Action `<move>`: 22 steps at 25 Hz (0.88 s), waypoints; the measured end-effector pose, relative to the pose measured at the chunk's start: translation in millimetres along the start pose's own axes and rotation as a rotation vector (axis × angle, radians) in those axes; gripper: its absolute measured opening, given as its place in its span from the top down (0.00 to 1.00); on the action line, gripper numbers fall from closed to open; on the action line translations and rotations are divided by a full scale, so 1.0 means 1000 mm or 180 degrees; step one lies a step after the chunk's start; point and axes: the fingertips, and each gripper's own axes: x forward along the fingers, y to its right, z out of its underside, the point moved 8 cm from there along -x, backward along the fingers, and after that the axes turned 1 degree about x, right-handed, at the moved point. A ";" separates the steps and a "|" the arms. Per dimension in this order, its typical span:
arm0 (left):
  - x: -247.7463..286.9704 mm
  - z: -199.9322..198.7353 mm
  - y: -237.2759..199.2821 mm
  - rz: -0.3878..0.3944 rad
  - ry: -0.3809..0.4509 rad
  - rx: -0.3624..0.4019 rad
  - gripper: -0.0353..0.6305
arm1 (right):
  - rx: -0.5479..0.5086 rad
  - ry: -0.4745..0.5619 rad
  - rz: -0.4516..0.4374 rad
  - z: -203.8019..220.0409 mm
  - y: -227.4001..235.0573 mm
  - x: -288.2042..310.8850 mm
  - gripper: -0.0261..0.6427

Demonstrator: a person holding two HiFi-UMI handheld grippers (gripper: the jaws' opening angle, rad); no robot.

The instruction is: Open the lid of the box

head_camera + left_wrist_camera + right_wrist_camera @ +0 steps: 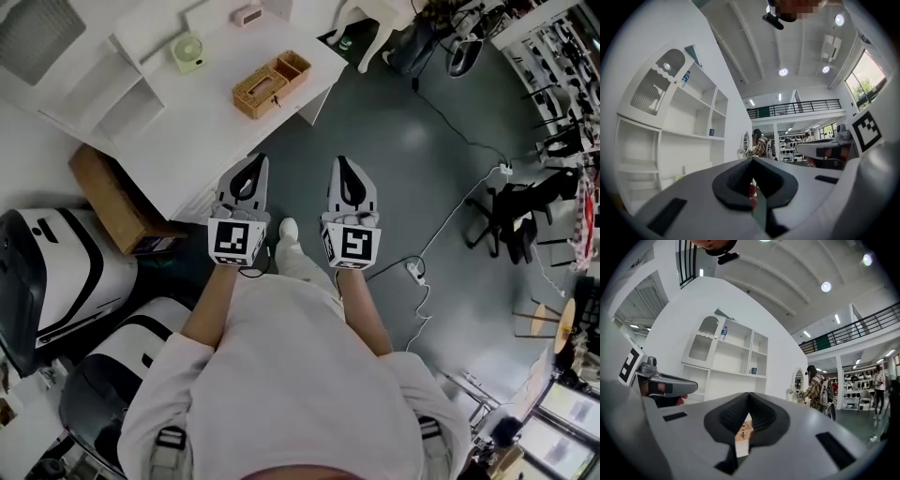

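The box (271, 84) is a light wooden case with a small clasp. It lies shut on the white table (187, 150), up and left of both grippers. My left gripper (251, 161) and right gripper (345, 164) are held side by side over the grey floor, short of the table's corner, both pointing level. Each has its jaws shut, with nothing held. In the right gripper view a slice of the box (743, 432) shows far off through the slit below the tips of that gripper (749, 394). The left gripper (751, 160) faces white shelves.
A small green fan (188, 52) and a pink item (248, 14) stand on the table. A cardboard carton (114, 197) and white-and-black machines (56, 272) lie at the left. Cables and a power strip (413, 270) cross the floor; black chairs (516, 211) stand right. A person (815, 387) stands far off.
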 end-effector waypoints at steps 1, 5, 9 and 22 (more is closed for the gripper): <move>0.015 0.000 -0.004 -0.0032 0.0000 0.0000 0.96 | 0.0003 0.0013 -0.0031 0.002 0.010 0.015 0.97; 0.070 0.001 -0.023 -0.0183 0.0013 0.0006 0.96 | -0.0034 0.0056 -0.0219 0.012 0.039 0.077 0.97; 0.111 -0.003 -0.037 -0.0282 0.0064 0.0005 0.96 | -0.0094 0.0097 -0.0450 0.021 0.058 0.124 0.97; 0.198 0.015 -0.124 -0.0185 -0.0023 -0.0096 0.96 | -0.0050 -0.0160 -0.0673 0.096 0.053 0.262 0.96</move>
